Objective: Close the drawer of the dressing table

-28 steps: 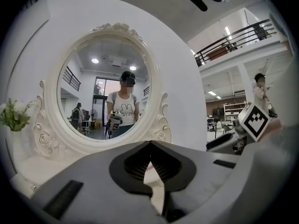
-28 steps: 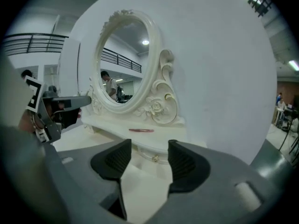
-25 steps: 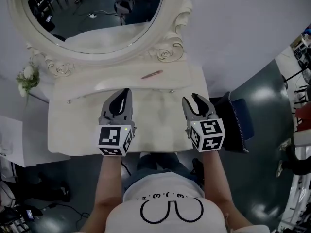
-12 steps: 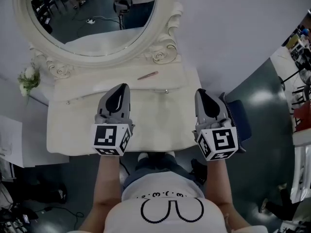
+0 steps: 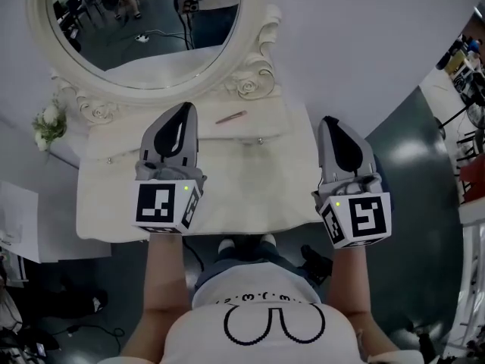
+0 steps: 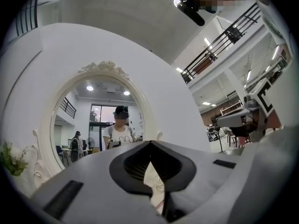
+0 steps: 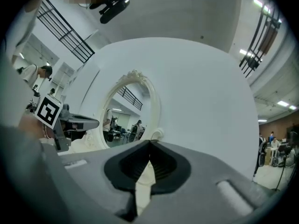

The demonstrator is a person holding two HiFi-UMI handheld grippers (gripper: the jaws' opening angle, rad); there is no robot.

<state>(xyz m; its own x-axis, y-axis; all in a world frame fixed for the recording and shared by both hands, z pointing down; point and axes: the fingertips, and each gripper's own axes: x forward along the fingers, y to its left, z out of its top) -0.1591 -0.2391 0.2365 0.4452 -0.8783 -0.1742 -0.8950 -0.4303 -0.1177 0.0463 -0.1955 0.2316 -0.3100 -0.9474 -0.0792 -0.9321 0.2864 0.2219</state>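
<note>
The white dressing table (image 5: pixel 250 196) stands below me in the head view, and its drawer front (image 5: pixel 189 149) with two small knobs runs across it. I cannot tell whether any gap remains at the drawer. Both grippers hang in the air above the table, touching nothing. My left gripper (image 5: pixel 184 107) is shut and empty, its tips meeting in the left gripper view (image 6: pixel 150 142). Off by the table's right edge, my right gripper (image 5: pixel 331 120) is also shut and empty (image 7: pixel 150 143). Both point level toward the mirror and wall.
An oval mirror (image 5: pixel 144 29) in a carved white frame stands at the table's back. A thin pink stick (image 5: pixel 231 117) lies below it. White flowers (image 5: pixel 47 120) stand at the left. A dark padded seat (image 5: pixel 383 188) stands right of the table.
Both grippers have risen from the table toward the camera. The right gripper's jaws went from open to shut and it drifted right. The left jaws stayed shut.
</note>
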